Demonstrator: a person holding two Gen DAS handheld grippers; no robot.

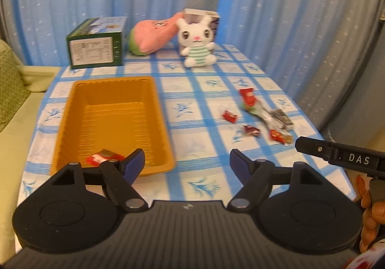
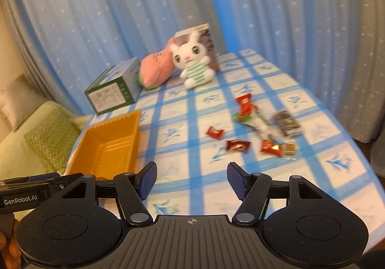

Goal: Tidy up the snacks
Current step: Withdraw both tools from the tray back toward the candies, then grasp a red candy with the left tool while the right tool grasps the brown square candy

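Note:
An orange tray [image 1: 72, 110] sits on the left of the checked table, with one red snack packet [image 1: 102, 157] lying in its near end. My left gripper [image 1: 187, 163] hangs open over the tray's near right corner, nothing between its blue pads. Several wrapped snacks lie to the right: a red packet [image 1: 247, 96], small red sweets [image 1: 229, 116], a dark packet [image 1: 280, 117]. In the right wrist view the same snacks show: a red packet [image 2: 245, 102], a red sweet [image 2: 214, 133], a dark packet [image 2: 287, 123]. My right gripper [image 2: 191, 178] is open and empty, short of the snacks. The orange tray [image 2: 81, 146] lies to its left.
At the table's far end stand a green box [image 1: 96, 43], a pink plush [image 1: 151, 34] and a white rabbit plush [image 1: 196, 42] before a small carton [image 1: 211, 17]. Blue curtains hang behind. A pale green sofa [image 1: 14, 90] is left. The right gripper's body [image 1: 341, 153] juts in beside a hand [image 1: 371, 211].

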